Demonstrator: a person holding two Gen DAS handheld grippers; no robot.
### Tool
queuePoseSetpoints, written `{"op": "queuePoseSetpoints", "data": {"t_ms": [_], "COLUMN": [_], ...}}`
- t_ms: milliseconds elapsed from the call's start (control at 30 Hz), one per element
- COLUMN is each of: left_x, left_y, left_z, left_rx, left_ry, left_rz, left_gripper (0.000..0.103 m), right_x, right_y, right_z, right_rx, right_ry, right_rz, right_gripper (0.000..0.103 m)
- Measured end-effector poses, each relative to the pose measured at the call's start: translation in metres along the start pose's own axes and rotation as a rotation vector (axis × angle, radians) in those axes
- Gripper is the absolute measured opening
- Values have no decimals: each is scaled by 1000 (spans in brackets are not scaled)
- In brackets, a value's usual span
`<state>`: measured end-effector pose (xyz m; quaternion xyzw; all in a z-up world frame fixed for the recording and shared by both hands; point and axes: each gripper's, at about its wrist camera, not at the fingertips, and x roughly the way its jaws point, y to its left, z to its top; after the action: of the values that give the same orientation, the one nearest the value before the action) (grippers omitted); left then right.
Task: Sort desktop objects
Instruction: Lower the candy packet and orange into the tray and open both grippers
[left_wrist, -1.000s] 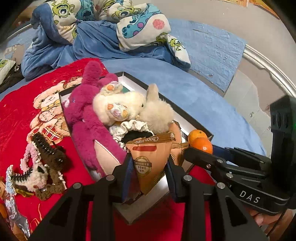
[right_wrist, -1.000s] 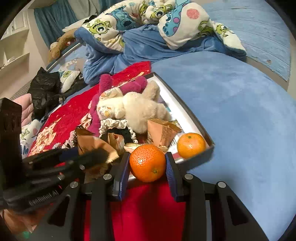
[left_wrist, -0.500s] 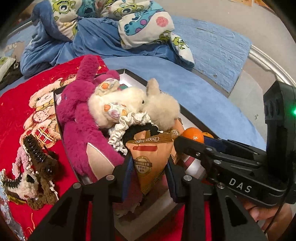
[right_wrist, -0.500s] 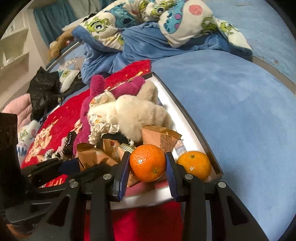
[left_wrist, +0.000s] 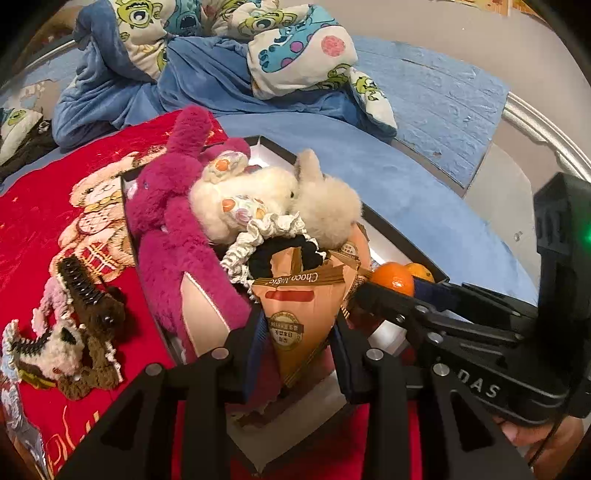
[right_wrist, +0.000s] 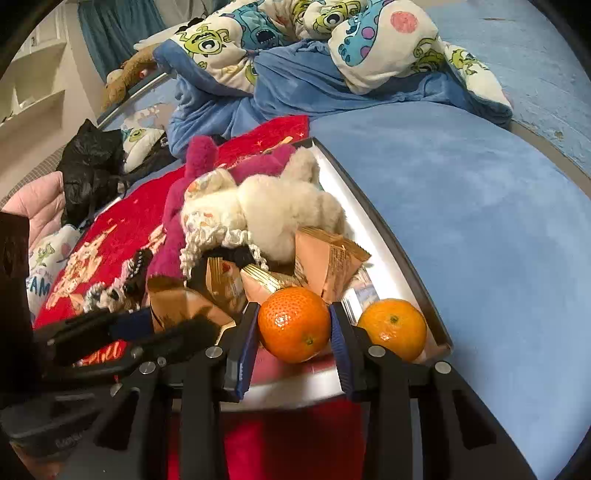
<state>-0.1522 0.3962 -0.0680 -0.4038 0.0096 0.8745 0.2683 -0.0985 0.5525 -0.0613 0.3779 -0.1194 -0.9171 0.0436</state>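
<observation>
- Bottom centre of the left wrist view: the left gripper (left_wrist: 297, 343) is clamped on a cone-shaped orange snack packet (left_wrist: 301, 314), point down, its printed top edge toward the tray's contents.
- Bottom centre of the right wrist view: the right gripper (right_wrist: 293, 341) pinches a mandarin (right_wrist: 294, 324) between its blue pads, above the near end of the tray (right_wrist: 373, 218).
- Just right of it in that view, a second mandarin (right_wrist: 392, 328) lies in the tray's near right corner, close to the rim.
- Behind the held mandarin, more snack packets (right_wrist: 328, 258) are heaped in the tray.
- Mid-frame in the left view, a white frilled scrunchie (left_wrist: 258, 240) and a black scrunchie (left_wrist: 284, 251) lie just beyond the held packet.
- Farther in, a cream plush rabbit (left_wrist: 280, 199) lies across a magenta plush toy (left_wrist: 173, 229); both fill the tray's far part.
- Left of the tray in the left view, knitted hair clips (left_wrist: 74, 317) lie on the red blanket (left_wrist: 29, 221).
- Upper frame: a rumpled cartoon-monster quilt (left_wrist: 280, 48) lies on the blue bed cover (left_wrist: 406, 184).
</observation>
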Motion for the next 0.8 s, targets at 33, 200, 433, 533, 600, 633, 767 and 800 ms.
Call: {"op": "queuePoseSetpoints", "data": {"t_ms": [33, 200, 433, 533, 600, 633, 767, 800], "left_x": [-4, -3, -7, -5, -4, -5, -6, -4], "left_y": [1, -1, -4, -7, -7, -7, -7, -8], "left_z": [0, -1, -2, -5, -7, -7, -9, -7], "left_rx": [-16, -1, -13, -8, -12, -10, 5, 3], "left_ry": [-9, 16, 28, 32, 34, 36, 37, 36], "left_rz": [-6, 13, 14, 7, 4, 4, 6, 8], "left_gripper": [35, 35, 35, 35, 35, 35, 35, 35], "right_x": [-2, -4, 2, 2, 2, 2, 2, 2], "right_y": [0, -1, 0, 0, 1, 1, 2, 2], "right_z": [-1, -2, -2, -4, -5, -5, -5, -6], "right_rx": [-4, -17, -5, -14, -19, -19, -26, -27], "right_ry": [3, 26, 27, 23, 20, 20, 18, 16], "right_rz": [-1, 10, 3, -5, -10, -11, -16, -17], "right_gripper": [35, 35, 35, 36, 36, 36, 36, 36]}}
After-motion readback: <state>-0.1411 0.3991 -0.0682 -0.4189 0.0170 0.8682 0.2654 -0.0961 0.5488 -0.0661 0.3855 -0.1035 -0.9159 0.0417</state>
